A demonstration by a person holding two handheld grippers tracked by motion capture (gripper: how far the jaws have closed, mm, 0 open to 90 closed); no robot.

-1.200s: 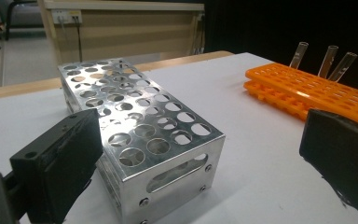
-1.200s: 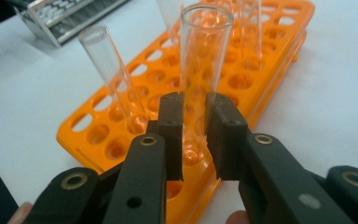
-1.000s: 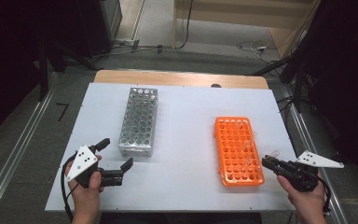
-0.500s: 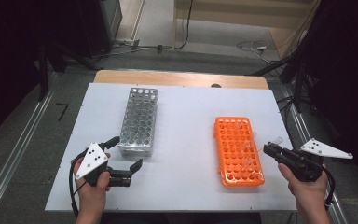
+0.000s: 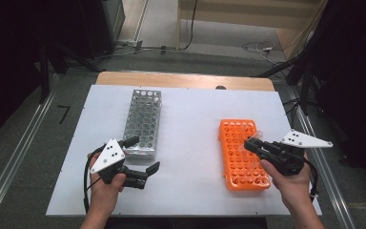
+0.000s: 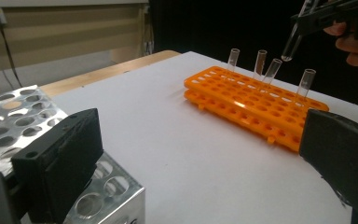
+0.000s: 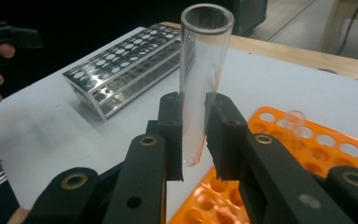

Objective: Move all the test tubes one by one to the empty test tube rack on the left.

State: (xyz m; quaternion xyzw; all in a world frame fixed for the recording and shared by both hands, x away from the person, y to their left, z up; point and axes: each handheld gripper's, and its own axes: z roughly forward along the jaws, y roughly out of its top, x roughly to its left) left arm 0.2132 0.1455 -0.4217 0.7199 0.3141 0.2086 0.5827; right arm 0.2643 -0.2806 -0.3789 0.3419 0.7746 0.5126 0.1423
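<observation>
Right gripper view: right tool [image 7: 193, 135] clamped on glass tube [image 7: 202, 70], above orange rack [image 7: 317, 154]; left tool [image 5: 140, 157] apart, near desk's [image 5: 190, 119] front-left corner.

a lab test bench: orange test-tube rack [image 5: 242, 153] and steel rack [image 5: 142, 122] on a white table [image 5: 190, 109] (cables trailing on the floor [image 5: 262, 46] behind).

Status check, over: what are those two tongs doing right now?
Right tongs shut on a clear test tube, lifted above the orange rack. Left tongs open, holding nothing, beside the metal rack. Nothing in the way.
</observation>
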